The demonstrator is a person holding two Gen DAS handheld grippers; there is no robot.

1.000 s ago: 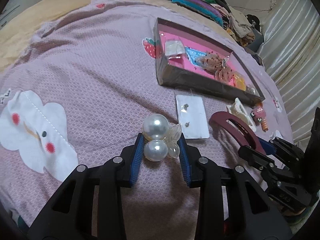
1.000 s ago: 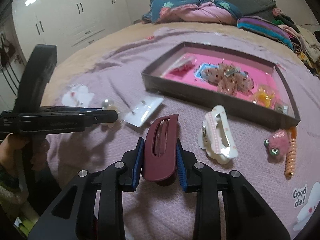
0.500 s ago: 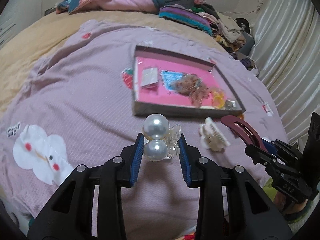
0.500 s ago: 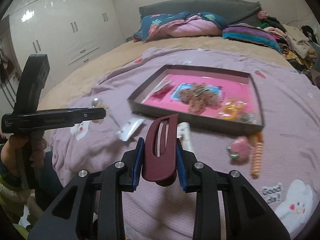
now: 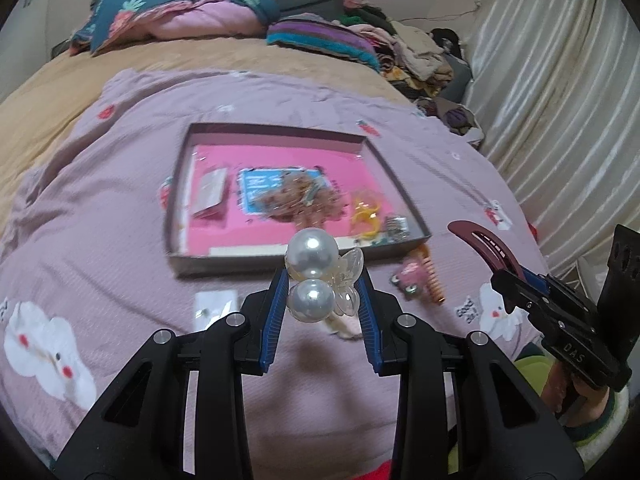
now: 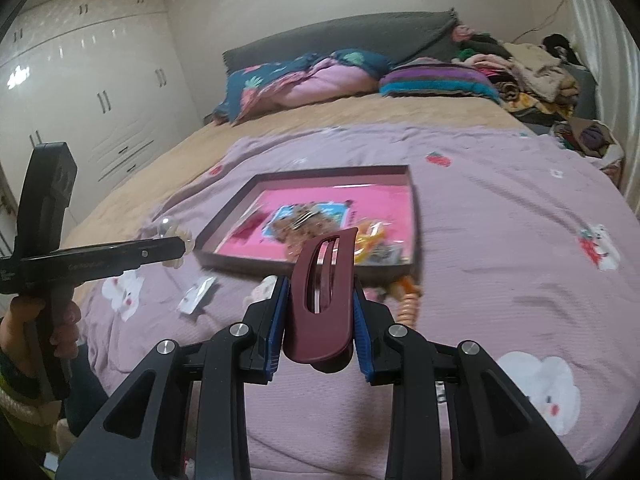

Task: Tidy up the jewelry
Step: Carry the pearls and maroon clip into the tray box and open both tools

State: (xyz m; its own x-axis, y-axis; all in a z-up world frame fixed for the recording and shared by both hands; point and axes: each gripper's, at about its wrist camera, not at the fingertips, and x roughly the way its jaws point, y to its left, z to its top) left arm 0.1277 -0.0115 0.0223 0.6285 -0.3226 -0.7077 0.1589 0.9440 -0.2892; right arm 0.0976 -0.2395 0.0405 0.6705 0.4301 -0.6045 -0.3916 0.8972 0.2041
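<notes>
Two grippers hover above a lilac quilt (image 5: 120, 208): left gripper (image 5: 322, 296) clamps a glossy pearl clip (image 5: 312, 276), right gripper (image 6: 320, 308) pinches a smooth maroon barrette (image 6: 324, 296) — the far pink-lined tray (image 6: 412, 204), its contents blurred.

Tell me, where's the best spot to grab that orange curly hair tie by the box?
Probably the free end of the orange spiral hair tie, coming from above. It lies flat on the purple blanket, its long side beside the pink fuzzy clip, with its upper end near the box, so pinch across its narrow width.
</notes>
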